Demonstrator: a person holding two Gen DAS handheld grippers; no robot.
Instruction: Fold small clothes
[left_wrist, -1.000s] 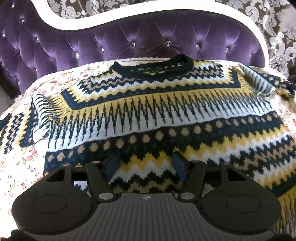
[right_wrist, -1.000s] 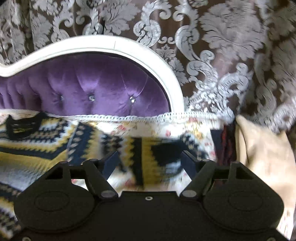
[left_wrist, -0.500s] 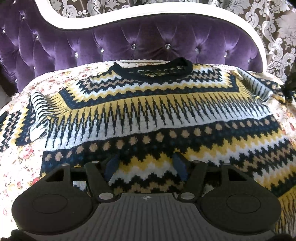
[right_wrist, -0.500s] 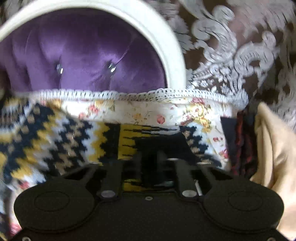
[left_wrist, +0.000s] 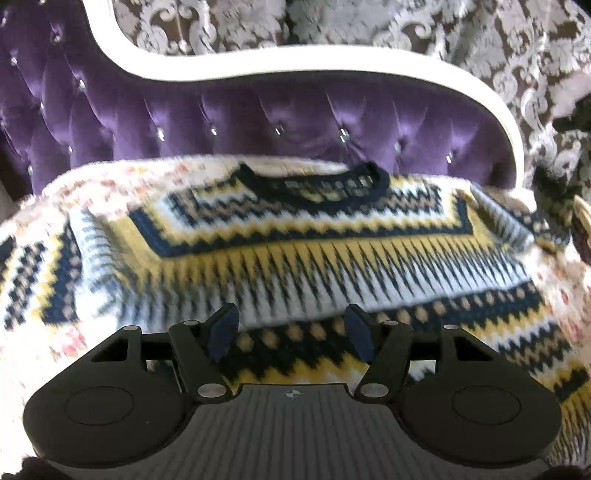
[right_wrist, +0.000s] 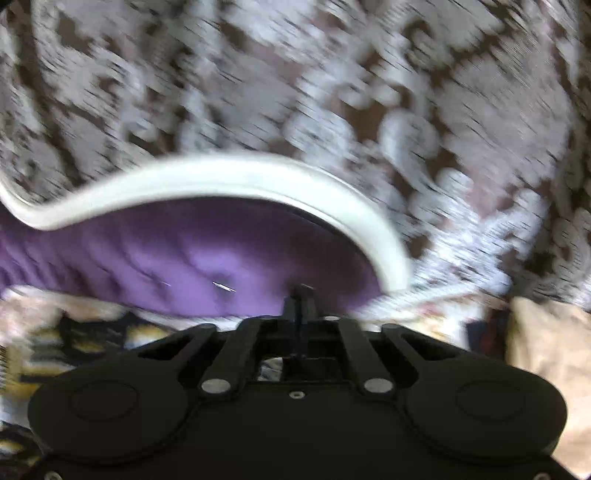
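A bed with a floral cover (left_wrist: 110, 184) carries everything, its tufted purple headboard (left_wrist: 258, 122) edged by a white curved frame (left_wrist: 332, 74) standing beyond the tool. Directly on the cover, ahead of and under the tool's fingers, a zigzag-patterned knitted sweater (left_wrist: 314, 258) lies spread flat, black collar (left_wrist: 314, 181) toward the headboard.

Both grippers are matte black plastic. The left gripper (left_wrist: 291, 334) has a grey ribbed top plate with a small compass-like mark, two round side housings with shallow discs, silver pivot pins on the linkage arms, and dark blue pads (left_wrist: 221, 332). The right gripper (right_wrist: 301, 295) has a smooth black plate, one small centre screw, silver pivots and the same round housings.
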